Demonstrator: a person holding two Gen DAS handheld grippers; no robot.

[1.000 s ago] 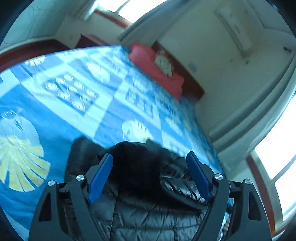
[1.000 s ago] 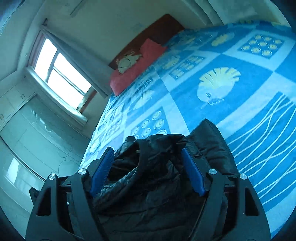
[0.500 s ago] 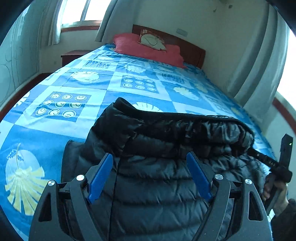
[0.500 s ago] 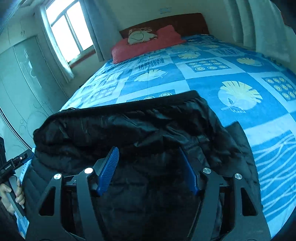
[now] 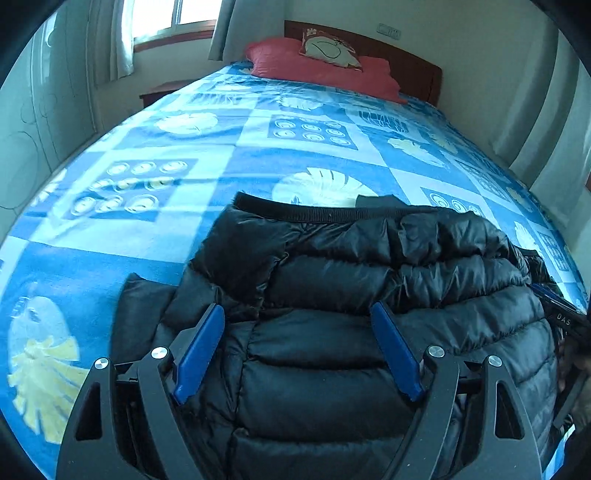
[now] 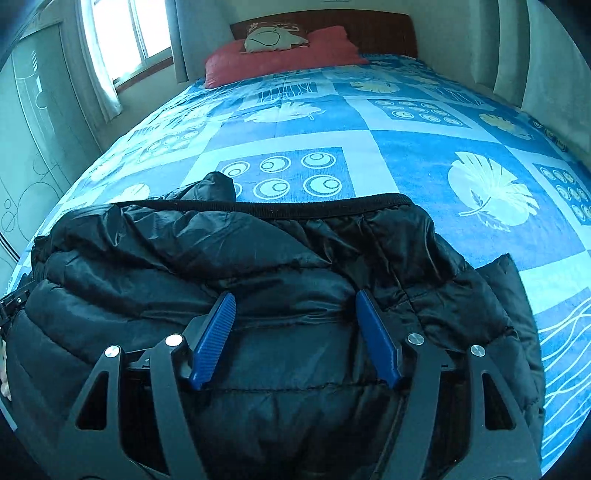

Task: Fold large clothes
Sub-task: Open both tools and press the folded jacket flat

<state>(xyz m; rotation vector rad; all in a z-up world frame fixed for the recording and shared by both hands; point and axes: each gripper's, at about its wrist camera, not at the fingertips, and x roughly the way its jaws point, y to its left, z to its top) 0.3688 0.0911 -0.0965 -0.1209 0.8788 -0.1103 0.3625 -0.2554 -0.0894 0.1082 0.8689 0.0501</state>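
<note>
A black quilted puffer jacket [image 5: 369,280] lies folded on the blue patterned bed [image 5: 258,155], near its foot. It also shows in the right wrist view [image 6: 258,258], its black hem band on the far side. My left gripper [image 5: 297,314] is open and empty just above the jacket's left part. My right gripper [image 6: 295,299] is open and empty just above its right part. The right gripper shows at the right edge of the left wrist view [image 5: 565,317]. A sleeve end [image 6: 218,186] sticks out past the hem.
Red pillows [image 5: 317,70] and a cream cushion [image 6: 273,37] lie at the wooden headboard [image 6: 369,29]. A window [image 6: 122,40] and wardrobe doors [image 6: 33,122] are on the left, curtains [image 5: 535,122] on the right. A bedside table [image 5: 162,90] stands at the far left.
Both grippers have swung level and drawn back from the jacket. The jacket's top layer now lies folded over flat on the bed; both grippers stay open.
</note>
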